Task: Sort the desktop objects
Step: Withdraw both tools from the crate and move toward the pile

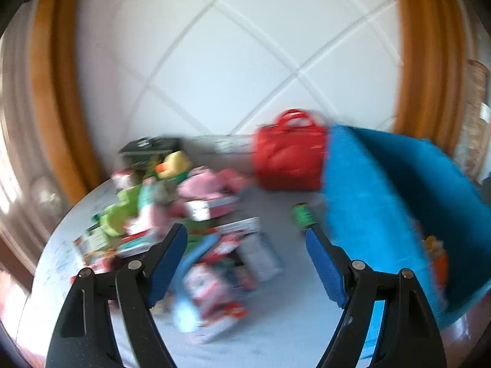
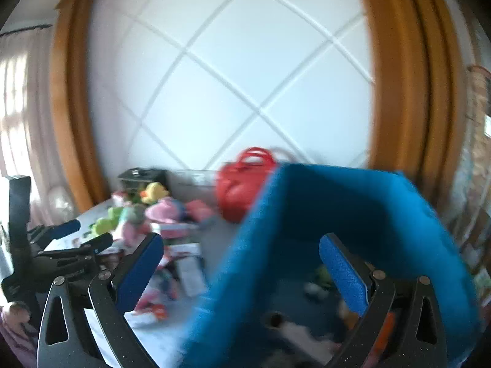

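Both views are smeared by blur. Nearest, the left gripper [image 1: 247,263] shows matte black arms tipped with ribbed blue pads [image 1: 167,263], spread apart and grasping nothing. The right gripper [image 2: 241,273] is spread wide too, empty, its right pad over the mouth of the blue bin [image 2: 307,214], a soft-walled, fuzzy fabric box at 3 o'clock on the table. Small blurred items lie on the bin's dark floor.

At 9 to 11 o'clock on the pale grey tabletop [image 1: 285,316] sprawls the heap of toys and boxes [image 1: 184,224]: glossy cartons, pink and green plush, and a yellow plush duck [image 1: 175,164]. A small green object [image 1: 303,216] lies just beside the bin wall. Farther, at 12 o'clock, stands a shiny red handbag [image 1: 290,158] with looped handles, touching the bin's corner.

Behind rises a white padded wall [image 1: 233,61] with diagonal seams, framed in orange wood [image 1: 53,92]; pale curtains [image 2: 18,107] hang at 9 o'clock.
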